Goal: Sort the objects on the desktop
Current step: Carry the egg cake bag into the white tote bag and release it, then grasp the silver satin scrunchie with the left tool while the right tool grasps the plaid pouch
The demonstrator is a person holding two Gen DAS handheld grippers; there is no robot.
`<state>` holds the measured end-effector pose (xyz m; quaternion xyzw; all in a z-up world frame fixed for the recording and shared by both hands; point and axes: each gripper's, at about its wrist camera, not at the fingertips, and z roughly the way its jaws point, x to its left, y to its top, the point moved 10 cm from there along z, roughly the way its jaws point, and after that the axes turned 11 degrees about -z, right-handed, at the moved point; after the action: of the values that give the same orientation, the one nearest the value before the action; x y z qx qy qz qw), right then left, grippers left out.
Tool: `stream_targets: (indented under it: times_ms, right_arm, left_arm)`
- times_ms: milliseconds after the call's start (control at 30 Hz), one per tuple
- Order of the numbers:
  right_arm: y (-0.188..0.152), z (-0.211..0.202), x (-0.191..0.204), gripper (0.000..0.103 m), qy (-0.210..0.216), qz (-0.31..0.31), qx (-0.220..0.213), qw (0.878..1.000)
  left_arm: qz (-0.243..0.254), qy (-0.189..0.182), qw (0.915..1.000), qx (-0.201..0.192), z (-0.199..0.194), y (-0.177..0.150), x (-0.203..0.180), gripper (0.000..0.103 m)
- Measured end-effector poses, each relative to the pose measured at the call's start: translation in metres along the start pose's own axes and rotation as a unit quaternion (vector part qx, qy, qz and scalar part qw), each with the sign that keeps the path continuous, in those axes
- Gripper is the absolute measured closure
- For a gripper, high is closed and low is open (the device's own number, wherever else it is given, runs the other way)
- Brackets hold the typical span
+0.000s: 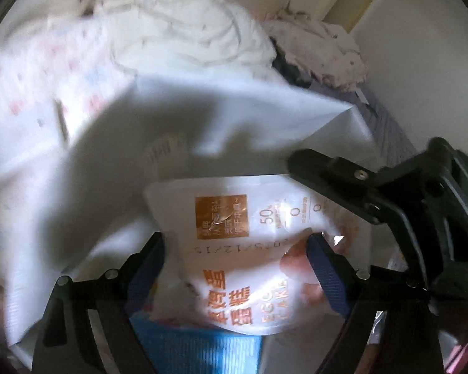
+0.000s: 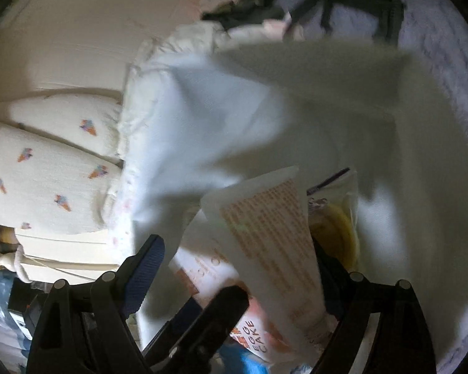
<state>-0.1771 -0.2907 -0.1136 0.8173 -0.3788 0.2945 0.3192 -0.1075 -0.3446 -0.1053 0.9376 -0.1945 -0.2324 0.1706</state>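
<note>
The left gripper (image 1: 237, 246) stands wide, its blue fingers (image 1: 323, 268) flanking the egg cake packet (image 1: 234, 233), which lies in a white container (image 1: 352, 131); whether they press it is unclear. The right gripper (image 2: 234, 258) stands wide over a second packet (image 2: 274, 227), one finger hidden.

Both wrist cameras look steeply down and close into the same white bin (image 1: 296, 118), the left along its blue-padded fingers (image 1: 324, 268) over the egg cake packet (image 1: 234, 249), the right from beside it, sharing that packet (image 2: 249, 327) and the bin's wall (image 2: 343, 93).
</note>
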Motion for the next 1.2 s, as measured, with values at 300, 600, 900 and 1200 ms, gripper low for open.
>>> stream_targets:
  times_ms: [300,600,900,1200]
  right_arm:
    - [0.000,-0.127,0.057,0.014,-0.105,-0.122,-0.121,0.979]
    - [-0.036,-0.216,0.018,0.014,-0.190,-0.107,-0.168,0.961]
    - [-0.059,-0.316,-0.085,0.015,-0.249,-0.037,-0.214,0.944]
    - [-0.076,-0.320,-0.198,0.015,-0.271,0.026,-0.231,0.934]
  left_arm:
    - [0.076,-0.052,0.9910,-0.097,-0.097,0.013,-0.052,0.008]
    - [0.196,-0.124,0.9718,-0.039,-0.090,-0.076,-0.142,0.007]
    - [0.288,-0.123,0.9497,-0.018,-0.065,-0.142,-0.194,0.007]
    - [0.312,-0.107,0.9439,0.024,-0.006,-0.172,-0.211,0.007]
